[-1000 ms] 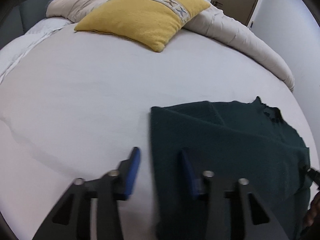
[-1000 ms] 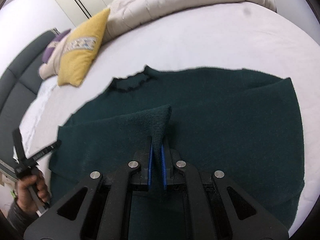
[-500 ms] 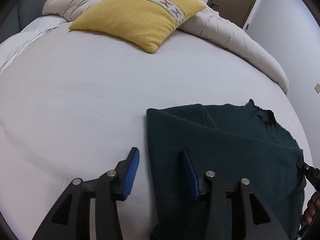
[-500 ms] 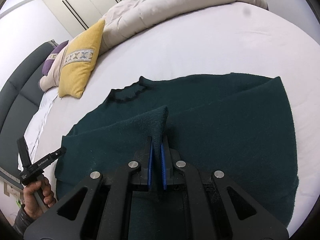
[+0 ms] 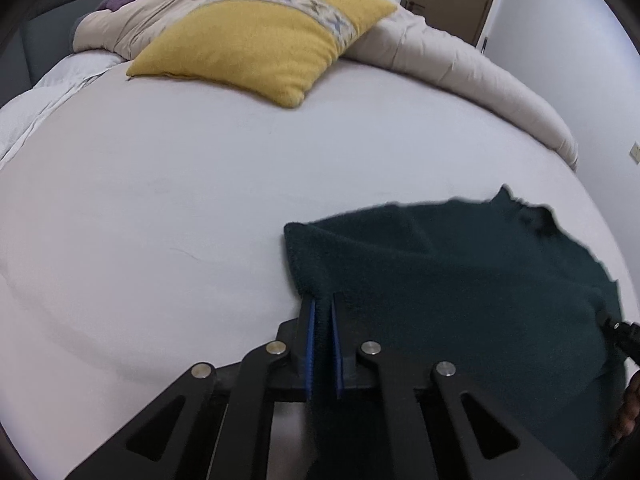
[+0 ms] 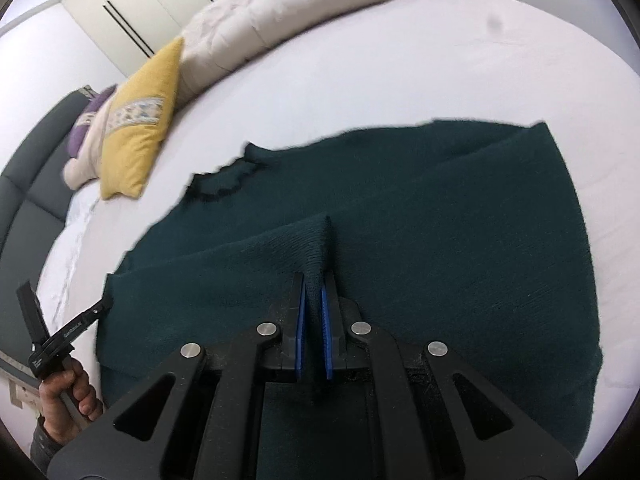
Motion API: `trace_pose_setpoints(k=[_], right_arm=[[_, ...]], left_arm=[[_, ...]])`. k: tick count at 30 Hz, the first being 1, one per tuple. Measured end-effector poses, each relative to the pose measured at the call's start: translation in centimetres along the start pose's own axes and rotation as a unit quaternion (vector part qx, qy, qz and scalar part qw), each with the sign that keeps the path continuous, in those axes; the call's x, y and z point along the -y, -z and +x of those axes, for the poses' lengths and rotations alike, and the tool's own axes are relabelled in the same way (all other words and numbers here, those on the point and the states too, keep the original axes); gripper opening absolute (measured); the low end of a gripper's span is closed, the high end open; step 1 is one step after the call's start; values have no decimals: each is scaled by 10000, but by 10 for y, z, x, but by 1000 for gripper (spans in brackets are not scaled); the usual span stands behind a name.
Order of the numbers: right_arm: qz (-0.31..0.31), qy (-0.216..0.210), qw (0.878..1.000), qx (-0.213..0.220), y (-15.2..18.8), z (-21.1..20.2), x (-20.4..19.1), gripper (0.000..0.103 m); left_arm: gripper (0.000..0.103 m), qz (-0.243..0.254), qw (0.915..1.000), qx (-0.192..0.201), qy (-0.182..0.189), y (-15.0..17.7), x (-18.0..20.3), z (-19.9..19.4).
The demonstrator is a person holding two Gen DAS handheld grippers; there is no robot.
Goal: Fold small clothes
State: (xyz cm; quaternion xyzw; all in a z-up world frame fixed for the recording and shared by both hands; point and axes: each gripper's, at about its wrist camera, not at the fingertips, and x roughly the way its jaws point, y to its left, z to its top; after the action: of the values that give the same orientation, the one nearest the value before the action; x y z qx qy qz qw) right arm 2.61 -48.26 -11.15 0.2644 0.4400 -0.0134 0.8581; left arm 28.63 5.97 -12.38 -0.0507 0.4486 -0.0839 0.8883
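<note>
The dark green sweater (image 6: 440,216) lies spread on the white bed (image 5: 160,208), filling the lower right of the left wrist view and the middle of the right wrist view, its neckline (image 6: 224,178) toward the upper left there, on the side of the yellow pillow (image 5: 264,40) and the rolled duvet (image 5: 480,80).

The left tool (image 5: 323,312) has just been closing, and its blue pads now pinch the sweater's left edge, with knit visible between them at the bottom centre of its frame. The right tool (image 6: 313,284) is closed tight on a raised peak of fabric (image 6: 316,240), seemingly a sleeve end or folded flap, lifted a little off the layer beneath.

From the right wrist view the left tool also shows at the lower left (image 6: 76,328), held in a hand (image 6: 68,400), right at the sweater's edge. The two grips thus sit along the near side of the garment: the left at its outer edge, the right further in over the body.

The relation that matters is this: the bulk of the sweater stretches away from both tools toward the top of each frame, with its long axis running from the near hem up to the neckline. A fold will likely carry the pinched edge across or away over that body. The left hand is nearer the free edge, so it probably leads.
</note>
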Motion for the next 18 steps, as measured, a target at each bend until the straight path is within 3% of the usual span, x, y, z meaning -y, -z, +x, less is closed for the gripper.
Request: trace_pose_setpoints(k=[5,9,11,12,16,18], right_arm=[[-96,35,9999,-55,-1,1,-6,5],[-282,74,9995,-154,-1,-5,-20,10],[-290,122,9992,-238,0,-7,-24,11],[-324,81,9992,-225,1,-10,-27,13],[-456,139,9985,-270,7,-10,-31,15],[-412,166,9986,-301,10,-7,-28,15]], left_arm=[[10,-108,9999,41,53,-4,-5,-6],[30,-473,9988,117,-42,-3,-16,-23],[52,-536,9982,247,76,2,-18,-38],[54,-439,9987,248,67,6,-17,-43],[51,-21,9998,-188,-95,26,-9,-37],[37,30,9998,-172,-95,33,-10,-36]])
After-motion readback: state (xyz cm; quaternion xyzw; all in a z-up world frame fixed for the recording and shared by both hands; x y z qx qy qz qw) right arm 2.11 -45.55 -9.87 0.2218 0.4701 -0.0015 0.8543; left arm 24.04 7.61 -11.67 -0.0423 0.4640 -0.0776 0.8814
